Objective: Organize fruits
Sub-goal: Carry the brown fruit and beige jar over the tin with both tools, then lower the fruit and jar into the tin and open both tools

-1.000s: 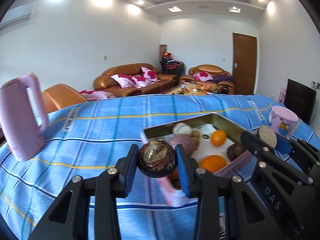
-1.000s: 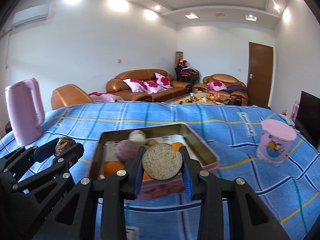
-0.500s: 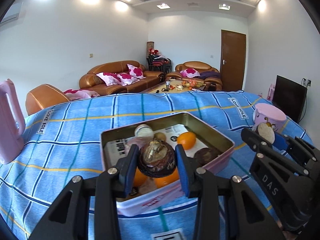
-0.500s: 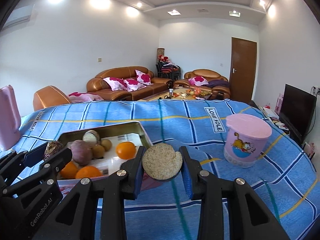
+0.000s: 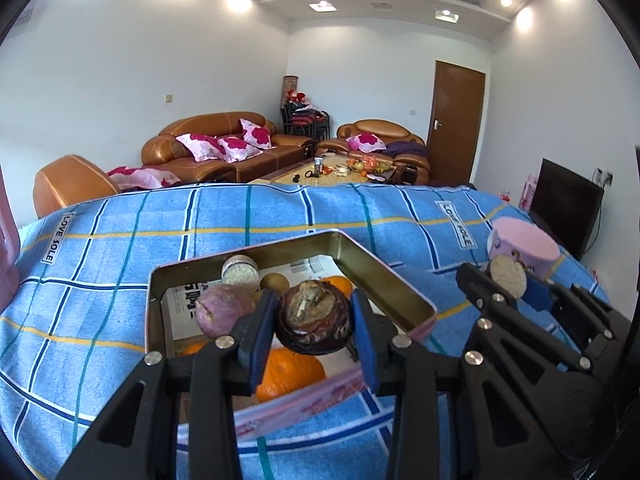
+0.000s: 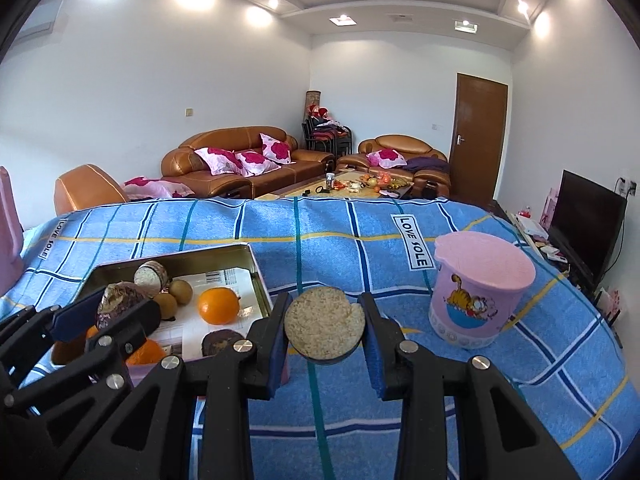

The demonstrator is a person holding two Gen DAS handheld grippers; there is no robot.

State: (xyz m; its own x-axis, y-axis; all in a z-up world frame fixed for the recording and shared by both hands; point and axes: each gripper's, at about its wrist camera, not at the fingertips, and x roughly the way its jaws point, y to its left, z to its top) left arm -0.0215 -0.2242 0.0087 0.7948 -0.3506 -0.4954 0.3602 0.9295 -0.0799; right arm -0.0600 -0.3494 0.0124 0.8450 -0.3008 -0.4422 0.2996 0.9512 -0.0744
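Note:
My left gripper [image 5: 314,322] is shut on a dark brown wrinkled fruit [image 5: 314,318] and holds it above the near part of a gold metal tin [image 5: 384,276]. The tin holds oranges [image 5: 290,372], a purple fruit [image 5: 224,314], a small brown fruit [image 5: 274,282] and a cut half fruit [image 5: 240,272]. My right gripper [image 6: 324,326] is shut on a cut half fruit with a pale grainy face [image 6: 324,324], held above the blue cloth just right of the tin [image 6: 256,268]. In the right wrist view the left gripper [image 6: 108,312] shows at the left, over the tin.
A pink lidded cup [image 6: 478,288] with a cartoon cat stands on the blue checked cloth [image 6: 340,224] to the right. A pink jug's edge [image 6: 10,224] shows at far left. Sofas and a low table stand beyond the table's far edge.
Both grippers have moved right, each still holding its fruit. The left one now hangs over the tin; the right one has shifted from over the tin to just beside its right edge.

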